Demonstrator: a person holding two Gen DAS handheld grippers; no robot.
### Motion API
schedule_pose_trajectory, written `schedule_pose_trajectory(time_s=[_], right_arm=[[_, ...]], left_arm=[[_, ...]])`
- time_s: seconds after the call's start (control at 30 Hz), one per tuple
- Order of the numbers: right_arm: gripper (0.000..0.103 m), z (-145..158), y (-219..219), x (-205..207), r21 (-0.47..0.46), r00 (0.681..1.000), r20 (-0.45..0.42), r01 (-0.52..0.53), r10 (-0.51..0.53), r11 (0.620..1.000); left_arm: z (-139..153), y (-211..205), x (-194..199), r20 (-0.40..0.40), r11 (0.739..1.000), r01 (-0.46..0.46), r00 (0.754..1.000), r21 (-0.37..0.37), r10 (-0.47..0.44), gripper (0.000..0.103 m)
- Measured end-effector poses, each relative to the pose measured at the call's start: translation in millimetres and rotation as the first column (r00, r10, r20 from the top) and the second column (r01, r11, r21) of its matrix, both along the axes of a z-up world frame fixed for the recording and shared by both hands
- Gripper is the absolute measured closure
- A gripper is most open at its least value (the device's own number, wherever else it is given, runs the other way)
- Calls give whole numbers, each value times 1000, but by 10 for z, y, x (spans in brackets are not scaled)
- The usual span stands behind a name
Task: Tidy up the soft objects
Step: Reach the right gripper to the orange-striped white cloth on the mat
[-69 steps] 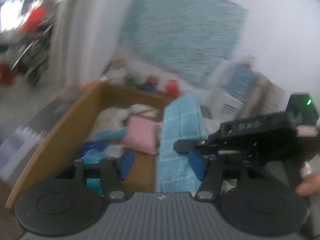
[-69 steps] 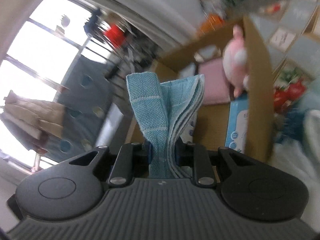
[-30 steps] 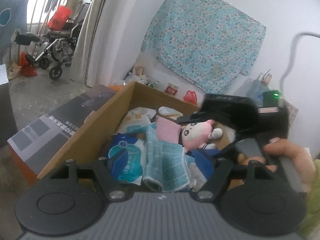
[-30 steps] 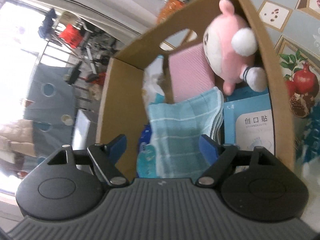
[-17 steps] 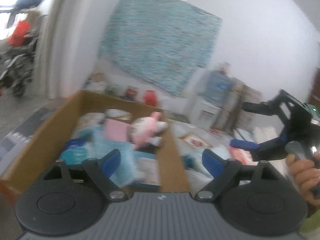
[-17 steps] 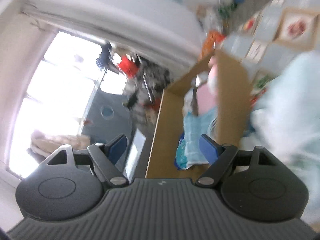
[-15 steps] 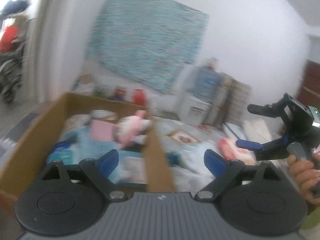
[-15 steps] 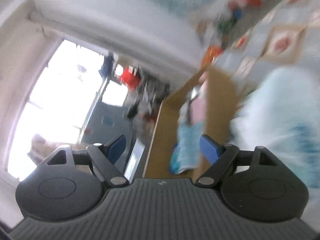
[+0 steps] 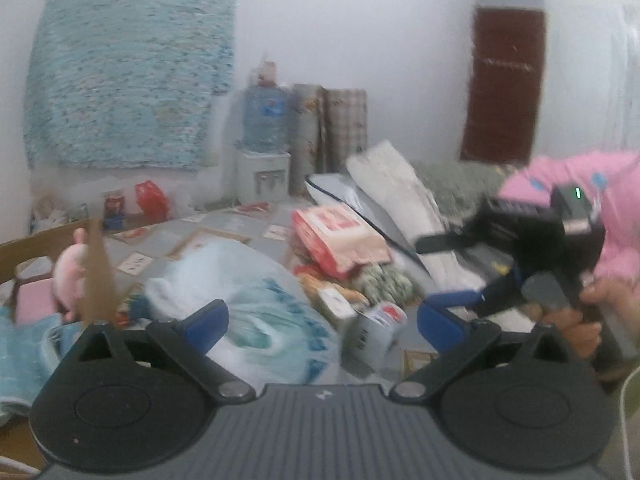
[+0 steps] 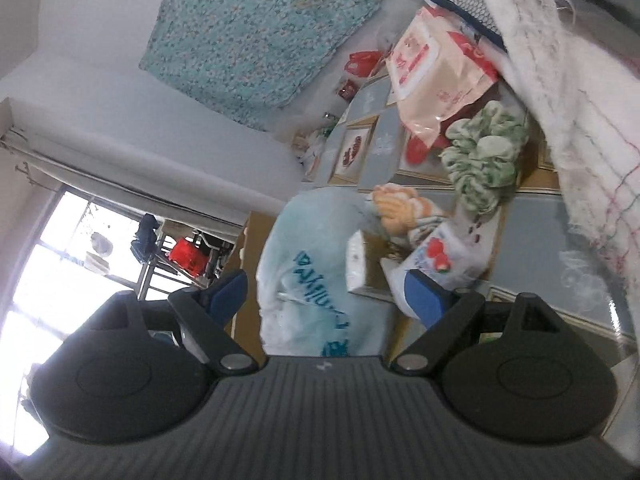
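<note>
1. Between the wide-spread fingers of the left tongs [image 9: 322, 322] shows a pale blue plastic bag [image 9: 256, 304] with blue print, lying on the patterned floor mat [image 9: 224, 236]; the jaws are opening and nothing is pinched between them.
2. Right tongs [image 10: 326, 292] stand apart too, empty, with the same plastic bag [image 10: 316, 264] seen past the blue pads.
3. At the left edge of the left view stands the cardboard box [image 9: 96, 264], holding a pink plush toy [image 9: 68, 270], a pink folded cloth [image 9: 34, 306] and a light blue towel [image 9: 24, 356].
4. Just beside the bag lie a small white carton [image 10: 356, 268] and a white packet with a strawberry print [image 10: 436, 260].
5. Farther on, a pink-and-cream pack [image 10: 436, 64] lies tilted against a white quilted roll [image 10: 580, 100], with a green-and-white fluffy cloth [image 10: 484, 156] just below it.
6. From the left view, the person's hand [image 9: 580, 316] grips the handle of the right tongs [image 9: 452, 272], next to a pink sleeve [image 9: 580, 184].
7. A blue floral cloth [image 9: 128, 92] hangs on the wall; a water dispenser [image 9: 264, 148] stands beside it.
</note>
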State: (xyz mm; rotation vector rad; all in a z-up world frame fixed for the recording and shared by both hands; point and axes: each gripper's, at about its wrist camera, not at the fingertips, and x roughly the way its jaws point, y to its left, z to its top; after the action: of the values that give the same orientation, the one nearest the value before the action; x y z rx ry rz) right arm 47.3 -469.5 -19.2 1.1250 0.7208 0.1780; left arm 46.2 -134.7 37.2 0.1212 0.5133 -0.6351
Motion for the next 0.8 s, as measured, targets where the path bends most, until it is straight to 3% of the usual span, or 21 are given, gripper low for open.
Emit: schedule_pose_trajectory(time_s=[0.2,0.43,0.63,0.8], right_arm=[[18,-187,105,59,-57,1000,0,-12,12,998],[23,-51,88,238,-165,999,0,-41,42,985],[35,-56,202,910,-300,985,-81,-169,151,939],[34,-287,367,1515,-372,953,-193,-290,232,882]], left_arm=[[-324,-474,-54,6,994,68,998,88,-69,2],[-539,-723,65,-8,993,80,997,90,-79,6],[-673,-785,220,-85,995,80,994,66,-74,22],[-734,-749,262,-113,994,85,991,72,-76,24]])
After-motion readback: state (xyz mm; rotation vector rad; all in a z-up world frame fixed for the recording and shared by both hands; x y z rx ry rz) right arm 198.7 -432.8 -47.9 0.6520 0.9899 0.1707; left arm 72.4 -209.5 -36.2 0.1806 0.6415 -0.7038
